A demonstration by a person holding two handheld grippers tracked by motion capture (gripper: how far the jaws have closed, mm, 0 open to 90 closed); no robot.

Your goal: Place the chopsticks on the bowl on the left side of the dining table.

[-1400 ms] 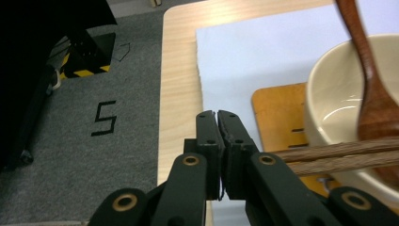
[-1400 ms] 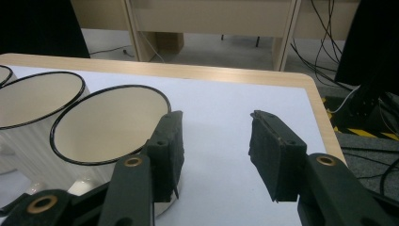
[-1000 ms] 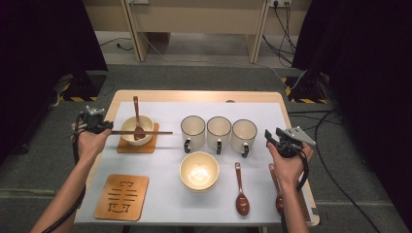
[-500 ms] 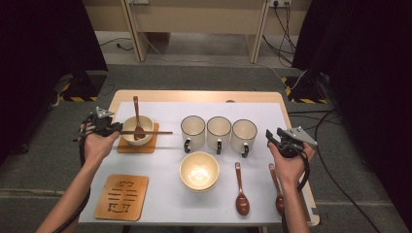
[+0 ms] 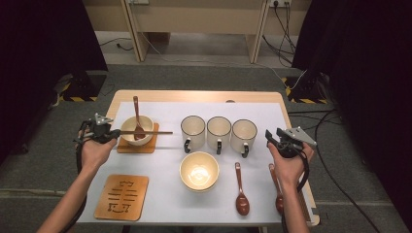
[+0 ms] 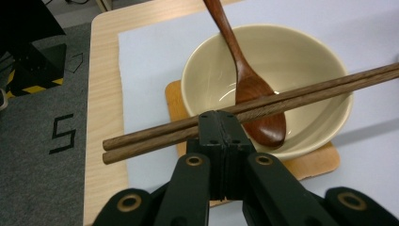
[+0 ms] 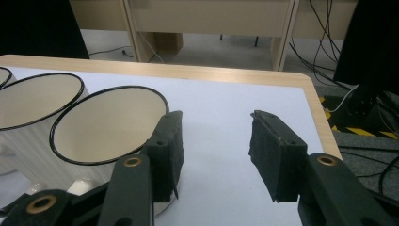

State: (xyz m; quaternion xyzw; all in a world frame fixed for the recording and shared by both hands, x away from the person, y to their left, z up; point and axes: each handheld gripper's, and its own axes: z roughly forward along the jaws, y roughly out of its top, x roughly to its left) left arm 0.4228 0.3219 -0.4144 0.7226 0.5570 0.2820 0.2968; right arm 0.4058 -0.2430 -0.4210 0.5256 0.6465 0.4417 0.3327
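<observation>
A person sits at a table with a gripper in each hand. The left gripper [image 6: 219,123] has just been closing its jaws and now pinches a pair of wooden chopsticks [image 6: 301,92] that lie across the rim of a cream bowl [image 6: 310,61]. The bowl sits on a wooden coaster [image 6: 308,165] and holds a brown spoon [image 6: 251,89]. The right gripper [image 7: 214,155] hovers with jaws spread apart and nothing between them, just beside a white mug [image 7: 106,125].
</observation>
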